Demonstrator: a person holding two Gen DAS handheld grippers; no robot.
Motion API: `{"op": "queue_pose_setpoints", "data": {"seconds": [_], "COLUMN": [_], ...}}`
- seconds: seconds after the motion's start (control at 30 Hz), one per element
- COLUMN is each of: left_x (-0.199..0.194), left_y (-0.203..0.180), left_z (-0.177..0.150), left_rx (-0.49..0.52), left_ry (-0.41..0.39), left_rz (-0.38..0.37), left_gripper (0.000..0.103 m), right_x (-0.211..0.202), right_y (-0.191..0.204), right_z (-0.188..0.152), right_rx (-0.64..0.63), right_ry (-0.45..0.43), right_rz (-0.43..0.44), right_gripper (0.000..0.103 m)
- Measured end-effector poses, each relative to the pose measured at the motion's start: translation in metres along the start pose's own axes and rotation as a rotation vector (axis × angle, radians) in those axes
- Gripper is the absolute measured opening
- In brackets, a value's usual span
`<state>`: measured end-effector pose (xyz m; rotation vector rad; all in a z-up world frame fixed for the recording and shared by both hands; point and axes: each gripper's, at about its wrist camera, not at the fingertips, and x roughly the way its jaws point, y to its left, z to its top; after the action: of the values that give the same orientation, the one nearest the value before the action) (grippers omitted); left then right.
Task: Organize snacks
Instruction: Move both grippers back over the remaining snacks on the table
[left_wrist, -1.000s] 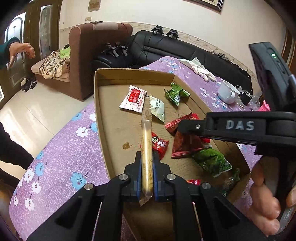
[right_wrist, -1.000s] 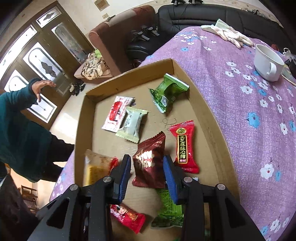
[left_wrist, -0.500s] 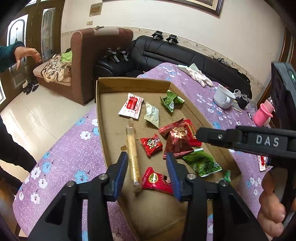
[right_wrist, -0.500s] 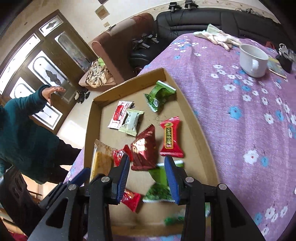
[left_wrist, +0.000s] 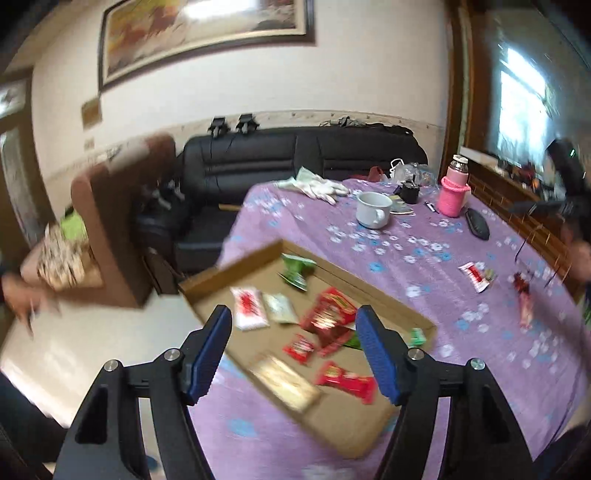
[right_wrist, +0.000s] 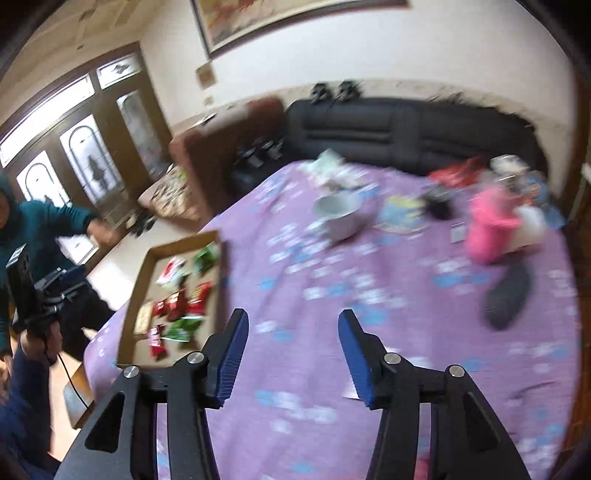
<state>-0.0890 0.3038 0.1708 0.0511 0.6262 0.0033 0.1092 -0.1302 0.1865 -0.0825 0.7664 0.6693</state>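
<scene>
Now both my jaws released, just been opening, nothing between. Left gripper (left_wrist: 293, 350) above cardboard tray (left_wrist: 236, 264). Loose white-red packet (left_wrist: 474, 275) on purple surface (left_wrist: 424, 258), far right of left jaws; right gripper (right_wrist: 291, 354) nearer, I judge.

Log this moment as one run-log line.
left gripper: open, empty, jaws just opening, above cardboard tray | right gripper: open, empty, over purple tablecloth | gold snack bar: in tray
</scene>
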Motion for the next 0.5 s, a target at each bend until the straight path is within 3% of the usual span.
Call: {"op": "queue_pose_setpoints", "data": {"seconds": [0.13,0.27,0.4,0.5], "left_x": [0.009,0.03,0.04,0.044], "left_y": [0.017,-0.001,-0.034,-0.068], "left_z": [0.018,0.027,0.028,0.028], "left_rx": [0.087,0.17,0.175,0.154], "left_ry": [0.034,0.069,0.066,0.054], "left_rz": [0.047,0.046,-0.052,-0.126], "left_gripper": [0.069,0.069,0.069,0.069], "right_x": [-0.033,-0.035,-0.025,-0.009], "right_y": [-0.022,-0.019,-0.009,-0.015], "right_z": [0.006,-0.006,-0.035,-0.051], "right_rx": [-0.011,-0.045,-0.059,0.015], "right_ry": [-0.02,-0.008,0.0,0.015], "right_rz": [-0.043,-0.055,-0.052,-0.108], "right_gripper": [0.062,0.063,0.064,0.064]}}
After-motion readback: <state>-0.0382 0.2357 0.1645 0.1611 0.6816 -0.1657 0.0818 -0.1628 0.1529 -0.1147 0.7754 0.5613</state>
